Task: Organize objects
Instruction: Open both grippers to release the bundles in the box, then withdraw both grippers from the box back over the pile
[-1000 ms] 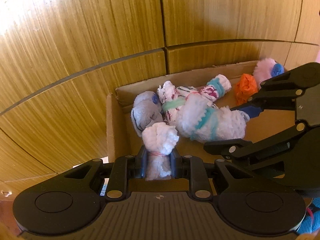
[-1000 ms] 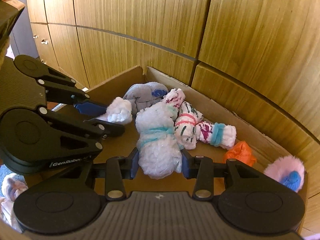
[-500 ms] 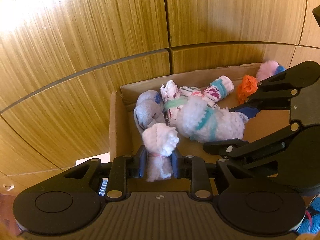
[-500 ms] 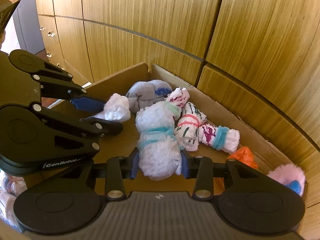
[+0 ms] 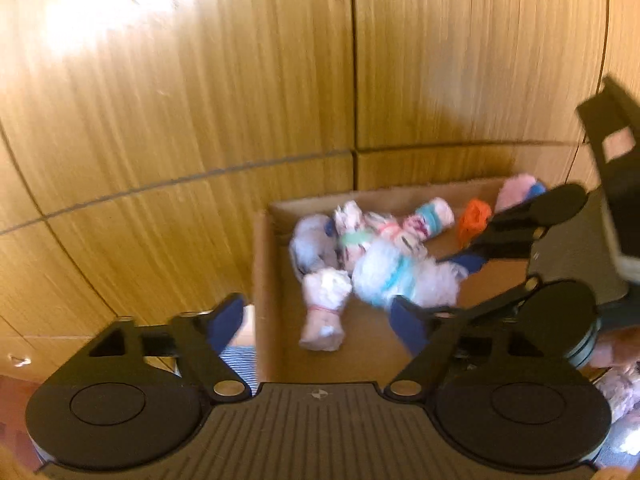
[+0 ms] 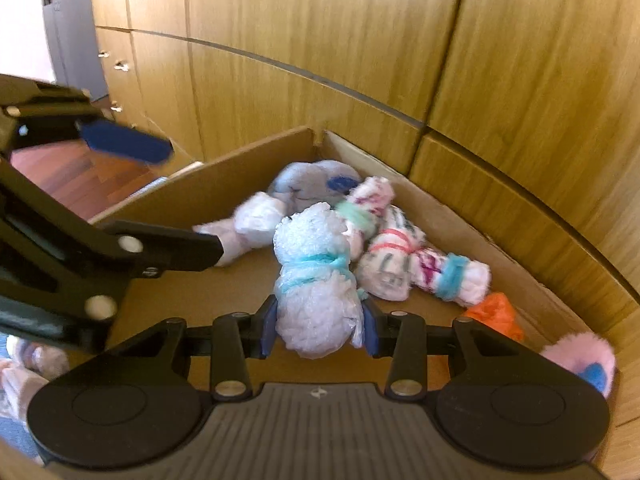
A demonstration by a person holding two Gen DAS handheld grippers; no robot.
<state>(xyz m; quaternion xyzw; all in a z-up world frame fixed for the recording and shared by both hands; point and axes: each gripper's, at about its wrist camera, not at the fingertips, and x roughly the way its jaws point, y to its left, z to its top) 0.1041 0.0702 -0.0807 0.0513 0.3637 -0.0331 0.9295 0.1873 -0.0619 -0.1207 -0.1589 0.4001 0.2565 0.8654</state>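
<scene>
Right wrist view, nearest: right gripper (image 6: 320, 326), clamped on a fluffy white sock roll with a turquoise band (image 6: 316, 276), roll upright between the pads, over the near floor of the cardboard box (image 6: 224, 178).
Just beyond: small white sock roll with a pink band (image 6: 248, 226), lying free on the box floor, long axis running from the left gripper toward the pile.
Left wrist view, nearest: left gripper (image 5: 316, 320), jaws opening, spread wide on either side of that small roll (image 5: 323, 312), pads off it.
Pile at the far corner: grey-blue roll (image 6: 312, 180), patterned rolls, orange bundle (image 6: 494, 314), pink fluffy roll (image 6: 580, 360) along the right wall.
Deciding relation: held roll sits right against the pile, open floor directly beneath it, so probably a short lowering and a release.
Nearer hand: the right.
</scene>
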